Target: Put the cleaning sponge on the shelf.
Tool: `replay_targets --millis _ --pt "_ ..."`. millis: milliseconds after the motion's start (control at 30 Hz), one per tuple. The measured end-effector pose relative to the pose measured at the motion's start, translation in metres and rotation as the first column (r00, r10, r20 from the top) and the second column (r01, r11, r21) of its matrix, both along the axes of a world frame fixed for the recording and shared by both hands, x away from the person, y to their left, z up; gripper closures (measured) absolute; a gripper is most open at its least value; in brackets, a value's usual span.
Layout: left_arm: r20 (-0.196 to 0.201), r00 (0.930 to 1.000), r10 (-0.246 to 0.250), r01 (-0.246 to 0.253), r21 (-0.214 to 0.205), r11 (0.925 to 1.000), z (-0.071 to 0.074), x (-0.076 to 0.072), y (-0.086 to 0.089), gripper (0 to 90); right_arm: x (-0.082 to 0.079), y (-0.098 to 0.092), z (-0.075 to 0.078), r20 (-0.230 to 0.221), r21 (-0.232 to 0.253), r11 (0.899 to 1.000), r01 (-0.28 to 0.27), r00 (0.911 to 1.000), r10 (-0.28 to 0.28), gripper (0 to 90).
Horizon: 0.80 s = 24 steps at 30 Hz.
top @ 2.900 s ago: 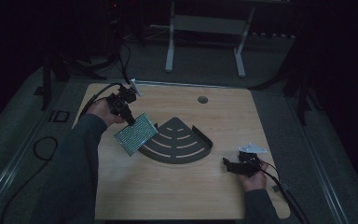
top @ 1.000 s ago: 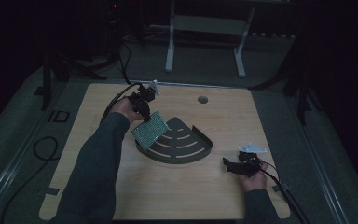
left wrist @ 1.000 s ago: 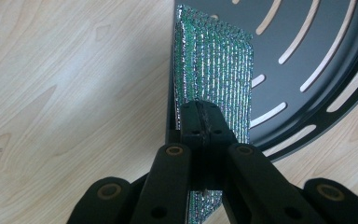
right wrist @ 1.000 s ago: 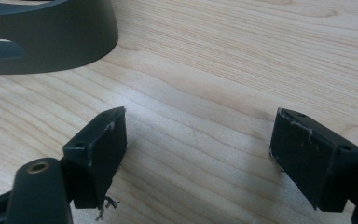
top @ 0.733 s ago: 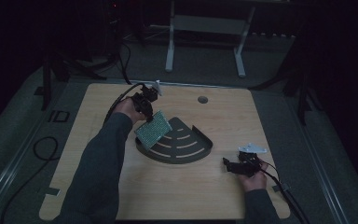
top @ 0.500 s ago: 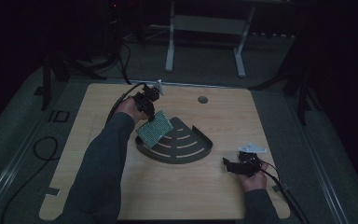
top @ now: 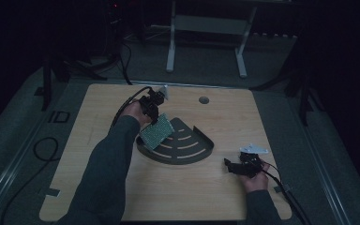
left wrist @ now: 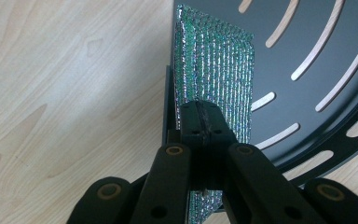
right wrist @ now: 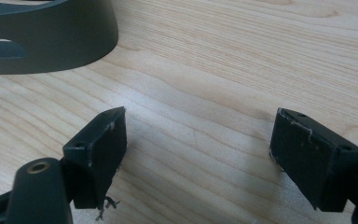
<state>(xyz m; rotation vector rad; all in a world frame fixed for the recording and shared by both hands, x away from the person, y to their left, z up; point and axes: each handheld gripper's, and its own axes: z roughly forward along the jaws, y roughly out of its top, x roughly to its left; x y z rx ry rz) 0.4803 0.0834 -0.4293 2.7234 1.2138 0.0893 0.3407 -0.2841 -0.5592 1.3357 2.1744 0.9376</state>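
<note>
Lower right of the high view, the right gripper (top: 230, 166) rests on the wooden table (top: 281, 122), jaws spread wide and empty; centre-left, the left gripper (left wrist: 200, 122) pinches a green perforated board (left wrist: 214, 70) tilted over the dark slotted fan-shaped tray (left wrist: 317, 56).

A green glittery mesh board (left wrist: 214, 77), a dark grey slotted tray (top: 192, 152), a pale wood-grain table (top: 206, 197).
</note>
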Motion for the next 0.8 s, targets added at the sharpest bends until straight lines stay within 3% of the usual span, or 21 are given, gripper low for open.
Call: replay_targets --millis 600,800 --pt "-0.026 0.9992 -0.029 0.031 0.080 0.9963 -0.020 -0.002 -0.011 89.9 0.000 0.000 0.000 0.000 -0.002 1.000 -0.002 1.0000 0.002 18.3" --pt "-0.016 0.9996 -0.024 0.025 0.114 0.9931 -0.024 -0.002 -0.012 89.7 0.000 0.000 0.000 0.000 -0.002 1.000 -0.002 1.0000 0.002 18.3"
